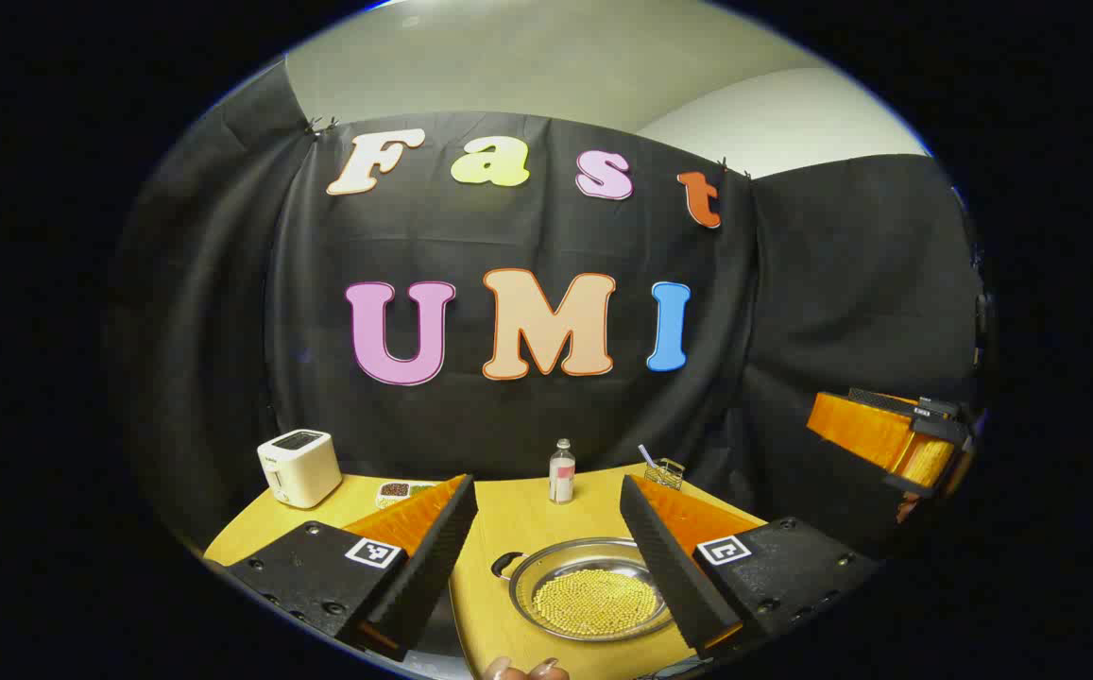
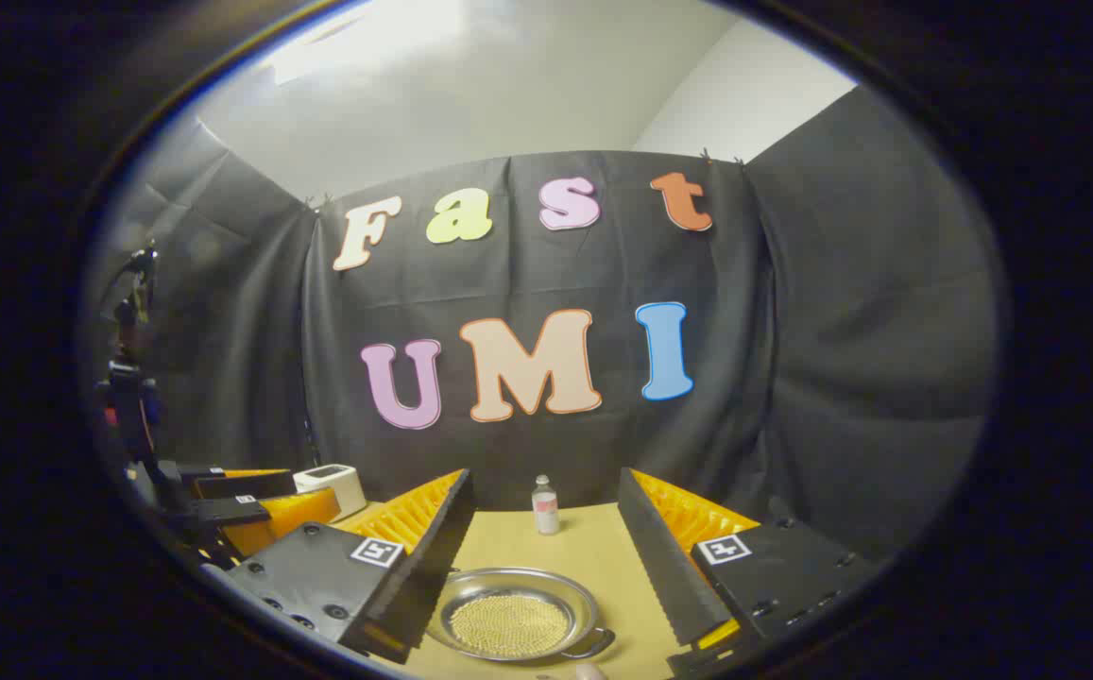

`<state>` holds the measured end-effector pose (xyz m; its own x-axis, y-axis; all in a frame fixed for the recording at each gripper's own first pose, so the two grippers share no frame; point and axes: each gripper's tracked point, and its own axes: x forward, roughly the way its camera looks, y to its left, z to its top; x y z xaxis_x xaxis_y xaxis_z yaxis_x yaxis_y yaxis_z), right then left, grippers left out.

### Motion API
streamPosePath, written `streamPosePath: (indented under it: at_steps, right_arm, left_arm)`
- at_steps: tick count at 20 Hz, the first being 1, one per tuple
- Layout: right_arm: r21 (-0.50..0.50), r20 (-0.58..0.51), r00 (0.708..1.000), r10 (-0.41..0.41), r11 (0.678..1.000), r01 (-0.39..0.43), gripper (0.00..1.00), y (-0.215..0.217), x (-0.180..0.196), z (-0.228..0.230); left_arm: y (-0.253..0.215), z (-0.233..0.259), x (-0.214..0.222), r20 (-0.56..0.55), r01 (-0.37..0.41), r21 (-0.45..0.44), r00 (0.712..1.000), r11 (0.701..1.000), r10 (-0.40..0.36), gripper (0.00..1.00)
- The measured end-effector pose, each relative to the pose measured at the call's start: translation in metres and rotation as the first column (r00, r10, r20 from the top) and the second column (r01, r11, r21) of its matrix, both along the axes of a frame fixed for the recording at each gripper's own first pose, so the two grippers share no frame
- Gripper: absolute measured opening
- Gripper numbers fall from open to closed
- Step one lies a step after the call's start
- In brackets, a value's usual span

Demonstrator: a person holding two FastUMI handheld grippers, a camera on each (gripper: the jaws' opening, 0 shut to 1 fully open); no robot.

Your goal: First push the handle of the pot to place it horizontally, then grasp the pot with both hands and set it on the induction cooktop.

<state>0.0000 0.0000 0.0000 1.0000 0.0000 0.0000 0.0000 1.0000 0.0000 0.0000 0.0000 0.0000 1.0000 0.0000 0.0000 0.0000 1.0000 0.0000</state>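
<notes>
Left gripper view: left gripper (image 1: 546,557) held above the table (image 1: 527,515), jaws spread wide, nothing between them. Below, steel pot (image 1: 593,590) full of yellow grains, one loop handle (image 1: 505,564) showing at its rim. Toaster (image 1: 298,466), small bottle (image 1: 561,471) and wire basket (image 1: 664,471) at the back.

Right gripper view: right gripper (image 2: 546,557) likewise raised and released, pot (image 2: 513,614) below, another handle (image 2: 591,644) on the near side. Looks like step one not yet begun; next calls for descending to nudge a handle level.

Left gripper (image 1: 546,557) held open above the pot (image 1: 593,600) on the table (image 1: 527,519)
</notes>
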Motion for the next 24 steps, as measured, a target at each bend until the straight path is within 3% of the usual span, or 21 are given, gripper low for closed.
streamPosePath:
  at_steps: [7, 13, 24]
  right_arm:
    - [-0.005, 0.005, 0.999, 0.048, 0.999, -0.048, 0.93, -0.005, -0.004, 0.006]
    - [-0.037, -0.011, 0.997, 0.080, 0.996, -0.081, 0.94, -0.004, -0.003, 0.003]
    - [-0.047, -0.060, 0.998, 0.036, 0.998, -0.039, 0.93, -0.014, -0.008, -0.014]
  left_arm:
    - [0.004, 0.008, 0.000, 0.016, -0.050, 0.047, 0.999, 0.998, 0.049, 0.98]
    - [0.005, 0.011, -0.002, 0.029, -0.089, 0.032, 0.996, 0.996, 0.088, 1.00]
    - [0.000, 0.003, -0.001, 0.009, -0.066, 0.027, 0.998, 0.997, 0.066, 0.98]
